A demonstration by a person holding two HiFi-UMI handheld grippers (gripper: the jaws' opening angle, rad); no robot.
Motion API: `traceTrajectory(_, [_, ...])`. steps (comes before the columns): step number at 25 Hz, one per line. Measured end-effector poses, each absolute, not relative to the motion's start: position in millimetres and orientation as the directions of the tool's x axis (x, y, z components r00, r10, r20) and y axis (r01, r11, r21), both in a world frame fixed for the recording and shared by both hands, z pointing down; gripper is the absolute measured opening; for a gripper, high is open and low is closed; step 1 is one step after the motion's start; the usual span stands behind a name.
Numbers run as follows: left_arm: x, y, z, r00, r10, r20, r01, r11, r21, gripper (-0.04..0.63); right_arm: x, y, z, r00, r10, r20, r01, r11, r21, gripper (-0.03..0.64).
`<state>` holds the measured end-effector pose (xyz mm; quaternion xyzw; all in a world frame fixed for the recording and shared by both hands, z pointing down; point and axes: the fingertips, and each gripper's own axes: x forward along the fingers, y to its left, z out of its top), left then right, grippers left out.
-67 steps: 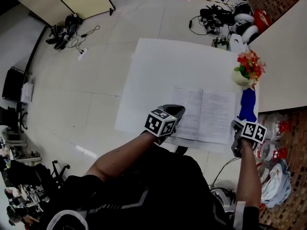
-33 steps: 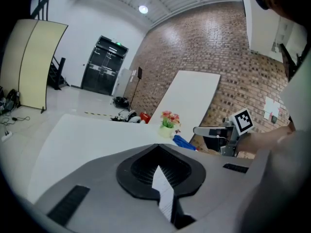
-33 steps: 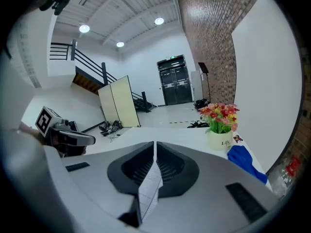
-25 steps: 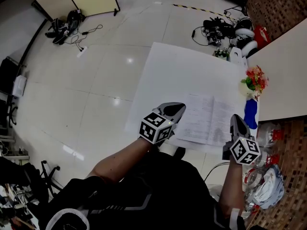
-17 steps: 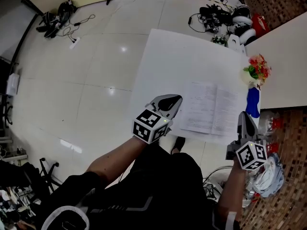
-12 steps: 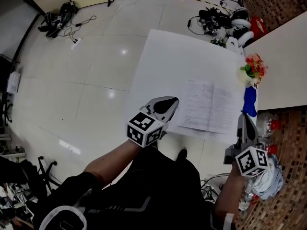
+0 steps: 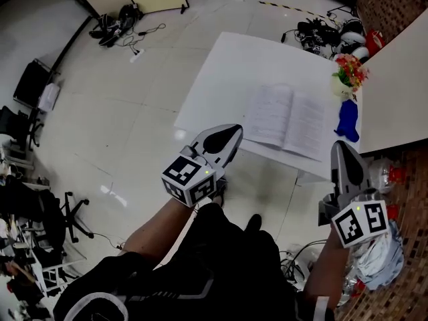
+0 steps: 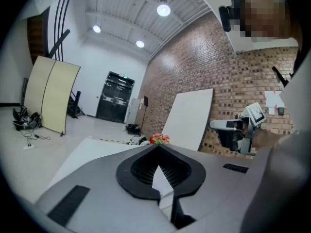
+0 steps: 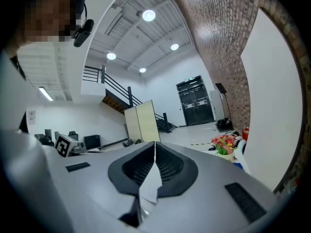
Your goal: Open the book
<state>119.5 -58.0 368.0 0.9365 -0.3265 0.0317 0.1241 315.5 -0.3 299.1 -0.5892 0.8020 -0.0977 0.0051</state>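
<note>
The book (image 7: 287,118) lies open on the white table (image 7: 227,65), both pages flat. Both grippers hang off the table's near edge, close to the person's body. My left gripper (image 7: 224,134) is shut with nothing in it, its tip short of the table's near left corner. My right gripper (image 7: 342,146) is shut and empty too, just off the near right corner. In the left gripper view the jaws (image 8: 158,147) meet at the tip above the table (image 8: 87,152). The right gripper view shows its jaws (image 9: 154,143) closed in the same way.
A pot of red flowers (image 7: 348,75) and a blue object (image 7: 347,120) sit at the table's right edge. A large white board (image 7: 401,92) stands right of them. Cables and gear (image 7: 328,29) lie on the floor beyond; bags (image 7: 381,259) lie near the right arm.
Both grippers have drawn back off the table toward the person and risen. The book stays open where it lay.
</note>
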Motion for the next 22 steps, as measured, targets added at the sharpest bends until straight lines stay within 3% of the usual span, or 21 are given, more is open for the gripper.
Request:
traceTrajectory(8, [67.6,50.6,326.7,0.740,-0.665,0.106,-0.672,-0.723,0.157,-0.005,271.4,101.6,292.6,-0.372,-0.925,0.078,-0.915,0.352,-0.197,0.002])
traceTrajectory(17, [0.1,167.0,338.2,0.801,-0.589,0.108,-0.597,-0.768,0.232,-0.005,194.9,216.0,306.2,-0.272,-0.952,0.140,-0.956,0.251,-0.148,0.002])
traceTrajectory(22, [-8.2,213.5,327.6,0.816,-0.570,0.102,-0.578,-0.796,0.177,-0.005,182.0,276.9,297.8,-0.252,-0.961,0.115,-0.964,0.240,-0.113,0.002])
